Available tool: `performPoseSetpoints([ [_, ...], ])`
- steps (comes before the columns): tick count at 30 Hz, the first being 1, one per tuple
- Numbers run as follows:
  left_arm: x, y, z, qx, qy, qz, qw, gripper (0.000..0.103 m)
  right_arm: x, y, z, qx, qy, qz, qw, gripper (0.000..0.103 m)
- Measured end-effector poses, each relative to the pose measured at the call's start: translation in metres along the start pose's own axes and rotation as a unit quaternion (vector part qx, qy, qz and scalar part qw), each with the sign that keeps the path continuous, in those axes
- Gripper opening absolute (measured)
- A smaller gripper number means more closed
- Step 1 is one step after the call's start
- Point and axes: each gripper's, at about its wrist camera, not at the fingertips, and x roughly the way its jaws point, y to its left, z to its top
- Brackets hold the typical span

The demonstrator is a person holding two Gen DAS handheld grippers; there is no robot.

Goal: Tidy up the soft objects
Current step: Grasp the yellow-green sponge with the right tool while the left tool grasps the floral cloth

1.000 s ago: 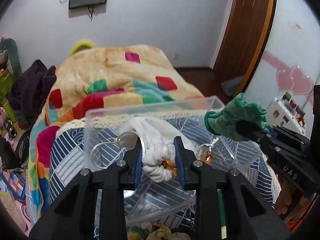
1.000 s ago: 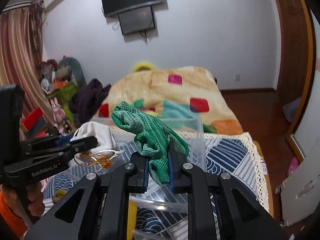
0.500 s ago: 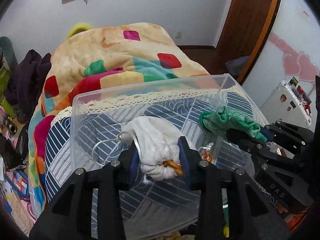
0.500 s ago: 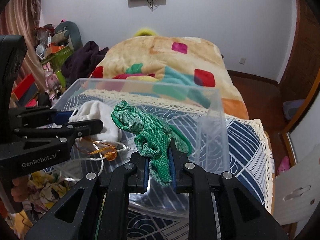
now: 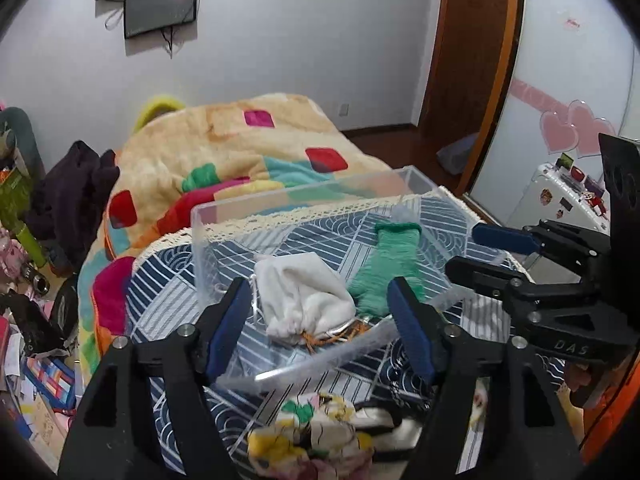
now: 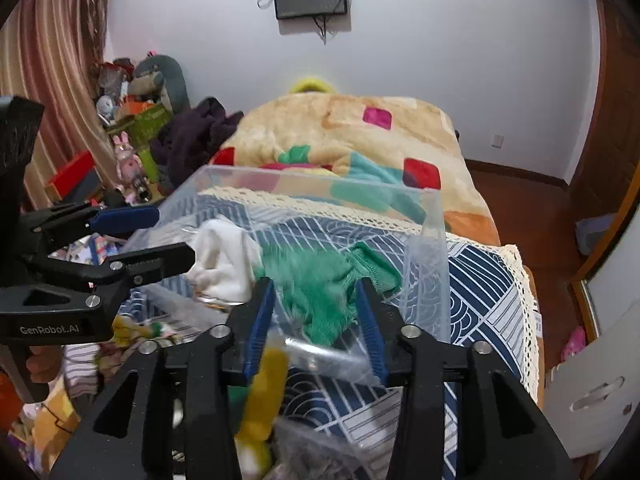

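A clear plastic bin (image 5: 304, 196) (image 6: 428, 248) stands on the patterned blue cloth at the foot of the bed. A white drawstring pouch (image 5: 304, 296) (image 6: 224, 260) and a green knitted piece (image 5: 388, 264) (image 6: 320, 284) lie inside it, side by side. My left gripper (image 5: 316, 320) is open and empty just above the bin's near rim. My right gripper (image 6: 316, 320) is open and empty too, over the green piece. The right gripper also shows in the left wrist view (image 5: 480, 252), and the left gripper in the right wrist view (image 6: 156, 236).
A heap of floral and yellow soft things (image 5: 316, 436) (image 6: 260, 396) lies just in front of the bin. The bed with a colourful blanket (image 5: 240, 152) stretches behind. Clutter and toys (image 6: 132, 120) fill the left side; a white cabinet (image 6: 592, 384) stands right.
Both grippers opened and let go: the white pouch and the green knitted piece now lie in the bin. Both grippers drew back toward the bin's near edge.
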Motion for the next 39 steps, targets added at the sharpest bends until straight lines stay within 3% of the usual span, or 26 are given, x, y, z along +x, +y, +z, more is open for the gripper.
performPoseSetpoints([
  [2,-0.011,0.0,-0.003,-0.002,-0.013,0.003,0.9999,0.078,-0.01,0.003,-0.001,0.0,-0.016,0.001,1.0,0.052],
  [6,-0.028,0.003,-0.012,-0.005,-0.036,0.015,0.9992,0.088,-0.026,0.006,-0.005,0.008,-0.04,0.009,0.999,0.056],
  [10,-0.037,0.002,-0.026,-0.001,-0.041,0.014,0.9991,0.093,-0.039,0.01,-0.012,0.023,-0.063,0.015,0.998,0.073],
  [18,-0.027,0.004,-0.064,-0.018,0.0,0.003,0.9998,0.094,-0.034,0.021,-0.033,0.027,-0.061,0.011,0.998,0.074],
  [22,-0.018,0.008,-0.079,-0.018,0.014,0.016,0.9996,0.094,-0.029,0.02,-0.043,0.045,-0.054,0.027,0.997,0.074],
  [30,-0.001,0.026,-0.094,-0.054,0.033,0.006,0.998,0.094,0.0,0.026,-0.055,0.04,-0.009,0.028,0.999,0.072],
  [33,0.005,0.028,-0.096,-0.06,0.036,0.003,0.9975,0.085,0.01,0.025,-0.057,0.049,0.005,0.046,0.998,0.068],
  [37,0.01,0.031,-0.098,-0.066,0.041,0.005,0.997,0.073,0.021,0.022,-0.056,0.056,0.021,0.045,0.997,0.053],
  [39,0.011,0.031,-0.098,-0.068,0.043,-0.001,0.9967,0.062,0.023,0.021,-0.056,0.06,0.024,0.047,0.997,0.046],
])
